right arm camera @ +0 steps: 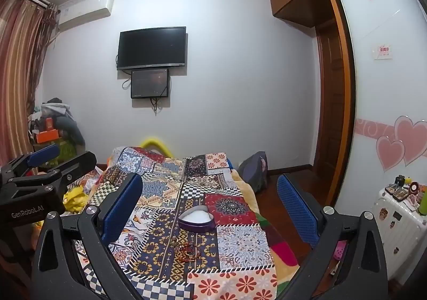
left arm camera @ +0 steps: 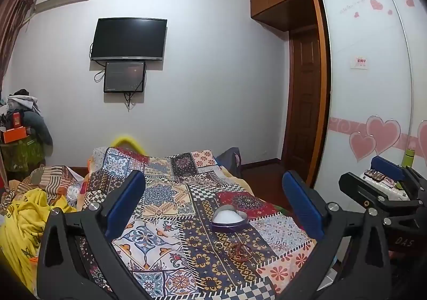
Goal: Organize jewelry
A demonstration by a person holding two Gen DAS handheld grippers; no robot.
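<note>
two views. left wrist: left gripper fingers wide apart, empty; heart box on bed quilt, ring and red bracelet just before it. right wrist: right gripper fingers apart, empty. advice: approach ring low, pinch gently, quilt soft.

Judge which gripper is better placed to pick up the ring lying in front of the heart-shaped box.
Left, marginally. Both grippers are open and empty. In the left gripper's view the ring lies almost centred between its fingers, before the heart-shaped box; in the right gripper's it sits left of centre.
</note>
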